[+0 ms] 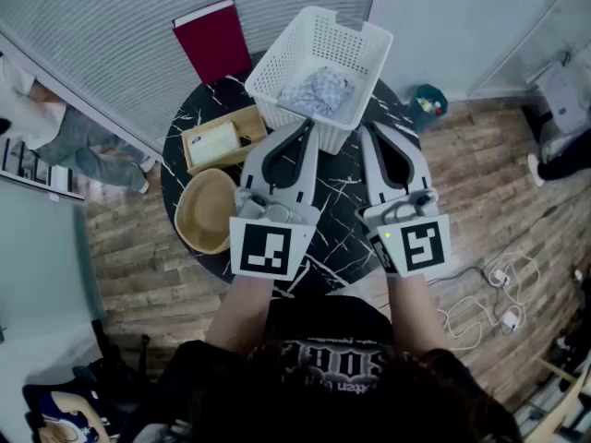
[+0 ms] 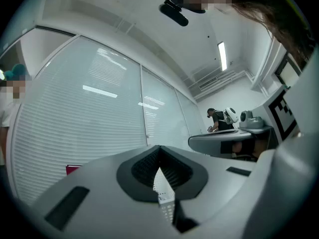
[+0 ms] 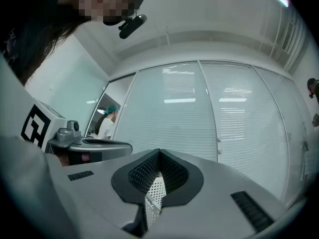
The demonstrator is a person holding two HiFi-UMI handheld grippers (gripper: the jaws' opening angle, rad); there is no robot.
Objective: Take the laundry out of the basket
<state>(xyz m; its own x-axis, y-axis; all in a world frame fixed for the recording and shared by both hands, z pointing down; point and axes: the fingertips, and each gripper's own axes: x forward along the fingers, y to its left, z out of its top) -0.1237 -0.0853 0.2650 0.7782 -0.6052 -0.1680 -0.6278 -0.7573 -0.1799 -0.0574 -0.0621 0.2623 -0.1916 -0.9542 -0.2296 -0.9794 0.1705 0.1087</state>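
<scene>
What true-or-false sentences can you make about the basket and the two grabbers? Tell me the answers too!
1. The laundry lies inside the white basket. True.
2. The basket stands on the floor. False: it stands on the round black table.
3. The left gripper and the right gripper both have their jaws closed. True.
4. The red book is in the basket with the laundry. False: it is outside the basket, off to its side by the blinds.
5. One gripper is lifting the laundry. False: neither gripper holds it; both are at the basket's near wall.
</scene>
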